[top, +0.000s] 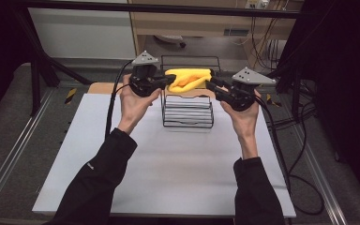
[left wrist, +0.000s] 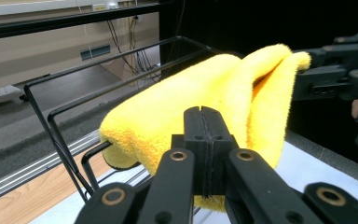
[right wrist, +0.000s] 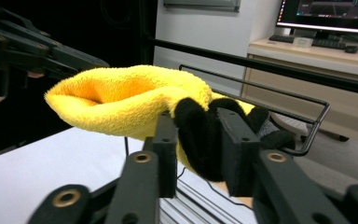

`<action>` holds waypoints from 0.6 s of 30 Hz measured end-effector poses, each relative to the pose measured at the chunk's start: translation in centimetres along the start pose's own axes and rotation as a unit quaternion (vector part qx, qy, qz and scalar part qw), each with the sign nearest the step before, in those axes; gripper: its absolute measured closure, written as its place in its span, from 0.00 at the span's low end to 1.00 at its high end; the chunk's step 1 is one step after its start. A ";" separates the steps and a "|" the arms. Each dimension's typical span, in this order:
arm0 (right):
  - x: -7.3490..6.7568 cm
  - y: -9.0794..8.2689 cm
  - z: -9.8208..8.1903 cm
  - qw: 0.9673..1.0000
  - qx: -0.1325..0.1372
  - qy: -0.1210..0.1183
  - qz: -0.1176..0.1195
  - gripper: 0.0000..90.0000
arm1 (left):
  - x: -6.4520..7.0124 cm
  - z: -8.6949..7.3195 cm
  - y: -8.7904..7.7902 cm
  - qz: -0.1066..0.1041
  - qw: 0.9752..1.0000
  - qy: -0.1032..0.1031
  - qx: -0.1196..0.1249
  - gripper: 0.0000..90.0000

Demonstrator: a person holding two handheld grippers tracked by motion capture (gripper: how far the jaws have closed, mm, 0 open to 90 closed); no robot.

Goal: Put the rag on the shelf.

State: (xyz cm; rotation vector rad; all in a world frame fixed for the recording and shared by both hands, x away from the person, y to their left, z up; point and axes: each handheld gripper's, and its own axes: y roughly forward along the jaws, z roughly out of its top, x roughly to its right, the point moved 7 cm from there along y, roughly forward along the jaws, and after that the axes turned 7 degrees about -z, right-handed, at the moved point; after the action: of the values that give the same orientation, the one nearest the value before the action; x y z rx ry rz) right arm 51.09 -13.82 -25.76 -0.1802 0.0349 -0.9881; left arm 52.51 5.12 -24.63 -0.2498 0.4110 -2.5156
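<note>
- I'm holding the yellow towel (top: 187,78) up over the black wire rack (top: 187,112), which is sitting toward the far middle of the table; my left gripper (top: 168,80) is clamping one end; jaws are pressed fully together on the edge of the cloth
- my right gripper (top: 211,86) is sitting at the other end with a dark fuzzy bit (right wrist: 200,135) of the towel between its jaws; the jaws are standing a little apart, so I can't tell if they're really pinching it
- judging by the sag, I'm thinking the trick is keeping both ends level and lowering it evenly onto the top bars; letting one side go early is probably going to make it slide off
- the table (top: 168,168) is looking plain white and bare around the rack; a desk with a monitor (right wrist: 335,14) and keyboard is sitting behind; cables are trailing along the grey floor
</note>
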 end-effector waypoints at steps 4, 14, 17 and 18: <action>-0.1 -0.8 0.2 1.000 -0.006 -0.002 0.002 0.59 | 0.2 -0.4 0.4 0.005 1.000 0.014 -0.012 1.00; -0.1 -1.2 2.4 1.000 0.004 0.010 0.011 0.77 | 0.1 -1.6 1.3 0.005 0.999 0.021 -0.031 1.00; -0.2 0.0 1.4 0.999 -0.039 0.018 0.017 0.97 | 0.2 -2.4 1.4 0.003 0.999 0.021 -0.032 1.00; -0.1 0.3 0.9 0.998 -0.052 0.017 0.016 1.00 | 0.3 -2.7 1.4 0.003 0.999 0.022 -0.034 1.00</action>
State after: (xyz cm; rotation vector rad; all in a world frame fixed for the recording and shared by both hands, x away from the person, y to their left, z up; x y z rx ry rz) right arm 51.32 -13.44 -24.95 -0.2565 0.1205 -0.9589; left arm 52.26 4.53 -27.62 -0.2199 0.5137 -2.5085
